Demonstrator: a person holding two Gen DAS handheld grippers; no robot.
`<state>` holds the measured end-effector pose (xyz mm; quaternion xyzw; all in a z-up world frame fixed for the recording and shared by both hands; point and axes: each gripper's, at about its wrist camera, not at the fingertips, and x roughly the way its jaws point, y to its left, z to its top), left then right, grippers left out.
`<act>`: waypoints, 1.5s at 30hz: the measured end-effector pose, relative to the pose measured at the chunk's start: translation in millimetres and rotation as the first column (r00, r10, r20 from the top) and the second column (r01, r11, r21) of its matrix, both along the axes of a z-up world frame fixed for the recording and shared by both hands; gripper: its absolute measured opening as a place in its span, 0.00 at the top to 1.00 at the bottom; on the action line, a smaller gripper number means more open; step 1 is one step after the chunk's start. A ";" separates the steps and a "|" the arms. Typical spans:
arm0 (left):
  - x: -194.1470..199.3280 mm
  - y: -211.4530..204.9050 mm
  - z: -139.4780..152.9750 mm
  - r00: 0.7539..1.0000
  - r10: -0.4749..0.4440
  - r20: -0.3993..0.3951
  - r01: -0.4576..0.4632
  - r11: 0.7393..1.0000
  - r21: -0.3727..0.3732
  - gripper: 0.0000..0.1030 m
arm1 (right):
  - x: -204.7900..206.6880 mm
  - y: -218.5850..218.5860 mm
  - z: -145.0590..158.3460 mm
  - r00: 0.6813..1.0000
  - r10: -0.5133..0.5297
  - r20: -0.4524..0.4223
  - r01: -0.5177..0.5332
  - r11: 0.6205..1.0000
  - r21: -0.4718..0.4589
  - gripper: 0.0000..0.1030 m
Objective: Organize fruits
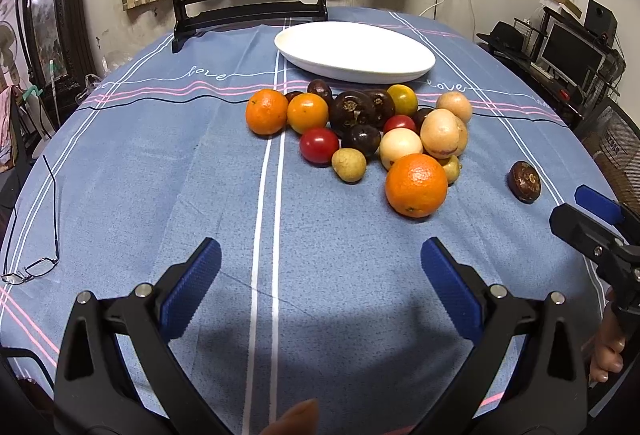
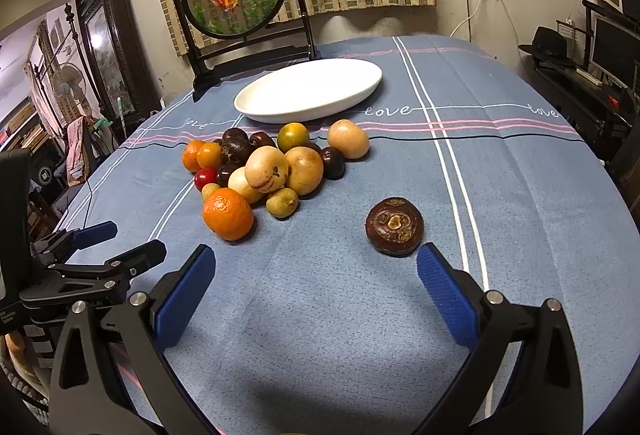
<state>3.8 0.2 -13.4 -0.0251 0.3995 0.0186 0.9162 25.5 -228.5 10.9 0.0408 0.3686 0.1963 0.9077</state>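
Dark brown fruit (image 2: 394,226) just ahead of spread right claw (image 2: 314,289), apart from pile (image 2: 272,167)

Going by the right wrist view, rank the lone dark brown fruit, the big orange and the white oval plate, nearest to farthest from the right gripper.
1. Lone dark brown fruit, just ahead of the right gripper, toward its right finger.
2. Big orange, ahead-left, at the pile's front.
3. White oval plate, behind the pile.

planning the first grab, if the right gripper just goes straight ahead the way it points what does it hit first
Most likely the lone dark brown fruit: it lies just ahead of the open right gripper, a little toward its right finger. Depth is hard to judge, so a centred path might slip past it over bare tablecloth.
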 end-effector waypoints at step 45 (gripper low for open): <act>7.1 -2.0 -10.5 0.998 -0.058 -0.035 0.057 0.998 -0.027 0.02 | 10.5 -4.1 -18.6 0.996 0.044 -0.076 -0.047 0.998 -0.030 0.01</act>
